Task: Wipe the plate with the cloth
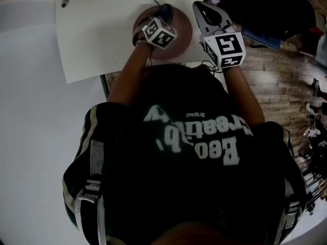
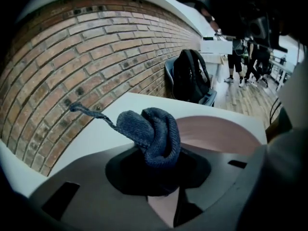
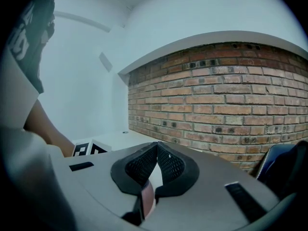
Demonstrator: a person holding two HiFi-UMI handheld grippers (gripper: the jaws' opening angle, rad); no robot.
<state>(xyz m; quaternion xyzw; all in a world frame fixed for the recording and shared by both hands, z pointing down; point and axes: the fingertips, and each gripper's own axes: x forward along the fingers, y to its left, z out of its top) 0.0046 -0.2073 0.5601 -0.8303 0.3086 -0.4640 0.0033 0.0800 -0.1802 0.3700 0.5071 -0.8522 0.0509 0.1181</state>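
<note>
Clamping knitted cloth (image 2: pixel 154 134) over round plate (image 2: pixel 226 134), left gripper (image 2: pixel 159 174) — right gripper (image 3: pixel 156 147) fingers together.

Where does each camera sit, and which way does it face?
Head view: on the person's head, facing down at the white table and round pink plate; torso, arms, left gripper and right gripper show.
Left gripper view: on the left gripper, facing the red brick wall; jaws shut on the dark blue knitted cloth.
Right gripper view: on the right gripper, facing that wall, jaws together; a forearm shows.
Shared: both gripper views show wall and plate.
</note>
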